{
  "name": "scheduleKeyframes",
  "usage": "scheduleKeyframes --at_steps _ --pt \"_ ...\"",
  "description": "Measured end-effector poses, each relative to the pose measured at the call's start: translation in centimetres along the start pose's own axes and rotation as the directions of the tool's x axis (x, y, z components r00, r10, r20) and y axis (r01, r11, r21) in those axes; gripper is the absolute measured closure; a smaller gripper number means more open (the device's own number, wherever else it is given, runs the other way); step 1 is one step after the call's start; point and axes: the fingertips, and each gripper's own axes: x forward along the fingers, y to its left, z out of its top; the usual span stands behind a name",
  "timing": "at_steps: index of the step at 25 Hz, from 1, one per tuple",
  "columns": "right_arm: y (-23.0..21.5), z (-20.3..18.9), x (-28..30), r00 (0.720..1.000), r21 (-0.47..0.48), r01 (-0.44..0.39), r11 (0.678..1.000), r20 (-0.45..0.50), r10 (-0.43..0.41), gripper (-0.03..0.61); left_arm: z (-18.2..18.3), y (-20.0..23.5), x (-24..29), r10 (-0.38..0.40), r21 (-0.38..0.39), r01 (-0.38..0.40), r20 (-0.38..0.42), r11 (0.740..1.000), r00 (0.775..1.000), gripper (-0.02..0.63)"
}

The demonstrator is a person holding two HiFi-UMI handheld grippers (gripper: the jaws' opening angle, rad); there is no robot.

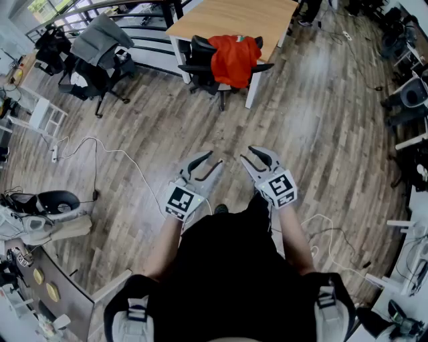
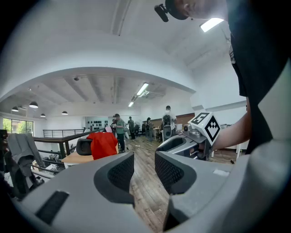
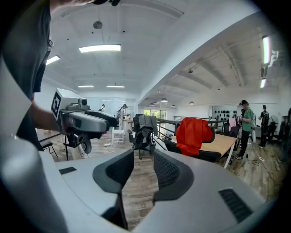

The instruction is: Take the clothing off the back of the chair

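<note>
A red garment hangs over the back of a black office chair that stands against a wooden table at the far end of the floor. It also shows in the left gripper view as the red garment and in the right gripper view. My left gripper and right gripper are held side by side in front of my body, well short of the chair. Both point roughly level toward it. Each has its jaws a little apart with nothing between them.
A second black chair with a grey jacket stands at the left by a railing. A white cable trails over the wood floor. A white stool and gear line the left side. People stand far off.
</note>
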Motion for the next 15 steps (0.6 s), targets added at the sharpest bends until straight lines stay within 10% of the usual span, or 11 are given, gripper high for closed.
scheduleKeyframes --at_steps 15 --pt "-0.34 0.15 0.69 1.000 0.053 0.013 0.999 0.005 -0.013 0.410 -0.25 0.84 0.56 -0.027 -0.007 0.027 -0.002 1.000 1.000 0.472"
